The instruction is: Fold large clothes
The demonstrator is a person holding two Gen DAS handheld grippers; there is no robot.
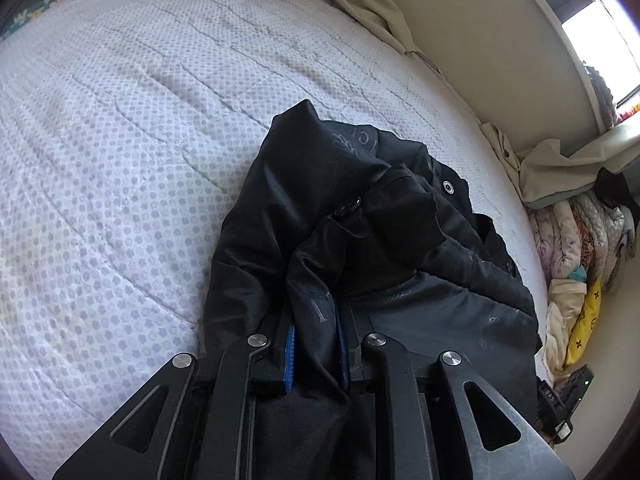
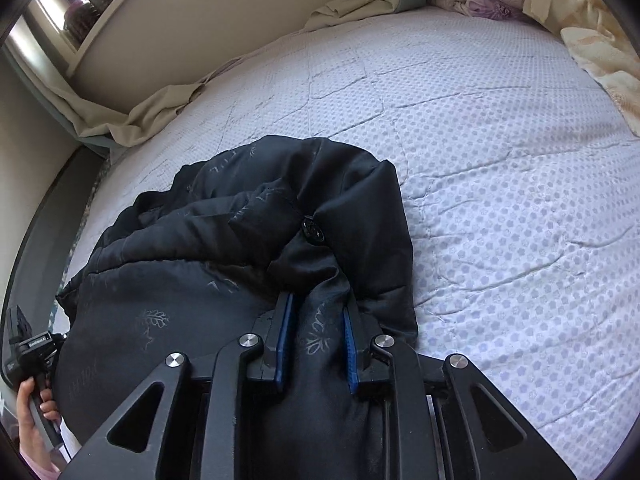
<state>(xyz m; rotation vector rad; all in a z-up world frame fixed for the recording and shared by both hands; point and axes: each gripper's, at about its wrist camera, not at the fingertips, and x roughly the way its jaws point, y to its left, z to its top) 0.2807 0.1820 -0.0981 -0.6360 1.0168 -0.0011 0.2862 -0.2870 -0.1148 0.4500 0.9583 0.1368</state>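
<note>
Nearest in the left wrist view, the left gripper (image 1: 316, 350) has its blue pads (image 1: 289, 356) closed narrow on a fold of a black padded jacket (image 1: 360, 240). The pinched cloth rises between the fingers, and the rest of the jacket lies crumpled in a heap just ahead, resting on a white quilted mattress (image 1: 120, 160) dotted with pale purple flowers. A snap button (image 1: 448, 187) shows on the heap. Nothing stands between the gripper and the jacket.

In the right wrist view, the right gripper (image 2: 316, 354) likewise clamps a fold of the same jacket (image 2: 240, 240) between its blue pads (image 2: 285, 344); the bulk of the jacket bunches ahead and to the left. At the lower left edge a hand (image 2: 30, 412) holds the handle of the other gripper.

Farther off, a rumpled beige sheet (image 2: 140, 116) lies along the wall side of the mattress. Beyond it, a pile of folded floral bedding (image 1: 580, 240) sits at the mattress end. A bright window (image 1: 592, 20) is farthest.
</note>
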